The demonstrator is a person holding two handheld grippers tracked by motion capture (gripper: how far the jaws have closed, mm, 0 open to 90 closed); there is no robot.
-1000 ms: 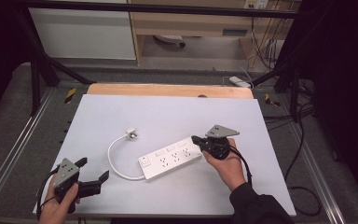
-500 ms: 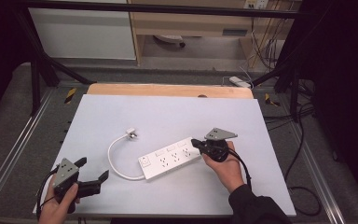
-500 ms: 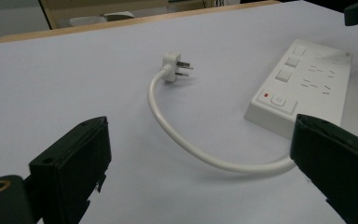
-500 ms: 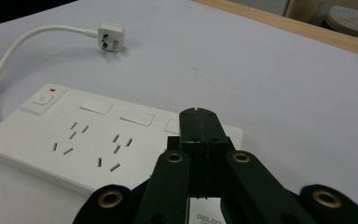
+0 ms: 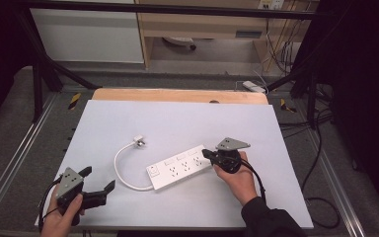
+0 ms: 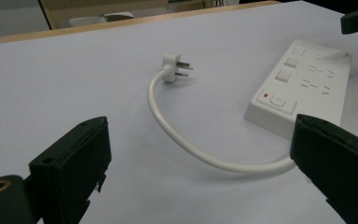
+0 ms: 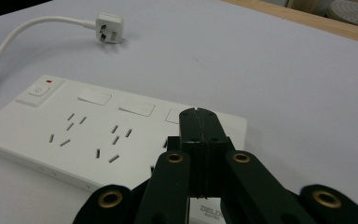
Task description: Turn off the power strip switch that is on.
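A white power strip [image 5: 180, 167] lies flat at the middle of the white table, with a row of switches and several sockets on top. Its short white cable [image 5: 121, 170] curves left and back to a plug [image 5: 139, 141] lying on the table. My right gripper [image 5: 206, 153] is shut with nothing between its jaws. Its tip [image 7: 198, 114] hovers over the strip's [image 7: 98, 135] right end, near the last switch; I cannot tell if it touches. My left gripper [image 5: 97, 178] stands open near the front left corner, pointing at the cable [image 6: 177, 135] and the strip [image 6: 303, 84].
The white tabletop [image 5: 177, 118] has a wooden strip [image 5: 177, 95] along its far edge and metal rails at both sides. Beyond it are shelves and loose cables on the floor.
The right gripper has shifted slightly toward the near side over the strip's end. The left gripper, strip and plug have stayed put.
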